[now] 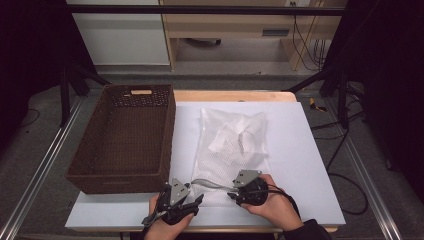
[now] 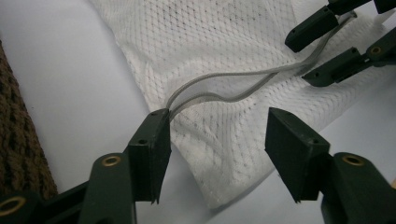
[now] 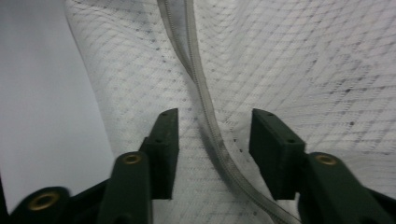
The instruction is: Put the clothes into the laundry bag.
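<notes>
On white sheet, white mesh bag

Two hand-held grippers near the wicker basket — the left gripper and right gripper share dark green-black jaws with brass-coloured rivets and small screw holes, grey three-cornered plates on top and black trailing cables. A dark sleeve covers the person's right forearm.
</notes>
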### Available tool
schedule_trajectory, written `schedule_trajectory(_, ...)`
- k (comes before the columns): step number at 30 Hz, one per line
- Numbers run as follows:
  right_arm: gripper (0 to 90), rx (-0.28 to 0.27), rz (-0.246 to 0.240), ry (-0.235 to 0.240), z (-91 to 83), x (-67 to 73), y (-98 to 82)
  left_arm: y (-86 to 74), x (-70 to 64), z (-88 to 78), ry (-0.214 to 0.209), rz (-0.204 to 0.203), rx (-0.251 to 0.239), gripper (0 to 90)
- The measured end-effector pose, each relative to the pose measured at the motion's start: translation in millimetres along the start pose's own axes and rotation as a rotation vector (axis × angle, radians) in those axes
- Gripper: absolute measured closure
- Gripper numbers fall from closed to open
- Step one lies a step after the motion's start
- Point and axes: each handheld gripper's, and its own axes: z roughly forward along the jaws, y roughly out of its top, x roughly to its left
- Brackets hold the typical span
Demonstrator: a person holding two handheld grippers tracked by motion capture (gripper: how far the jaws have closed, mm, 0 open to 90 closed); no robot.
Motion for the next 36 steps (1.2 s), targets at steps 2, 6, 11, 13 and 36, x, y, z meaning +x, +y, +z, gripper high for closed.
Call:
schedule_trajectory(2,41.5,-0.01,0.005,-0.012,-1.3,-0.6,-0.2,0.8,-0.8,0.6,-0.004,0.002,-0.008,36.6)
schedule_trajectory(6,30.1,-0.033,0.014,-0.033,-3.9,-1.1,-0.7,1.2,-1.2,1.6,-0.006,-0.003,-0.031,30.6)
schedule_trajectory(11,19.6,-0.033,0.012,-0.045,-3.8,-1.1,-1.4,1.7,-1.6,2.2,-0.011,-0.009,-0.033,23.8)
schedule_trajectory(13,17.4,-0.041,0.007,-0.046,-5.1,-0.6,-1.8,2.1,-2.0,2.7,-0.014,-0.013,-0.037,20.4)
schedule_trajectory(36,7.9,-0.099,0.015,-0.081,-23.1,-8.3,-9.1,4.5,-2.0,2.2,-0.03,-0.01,-0.085,9.9)
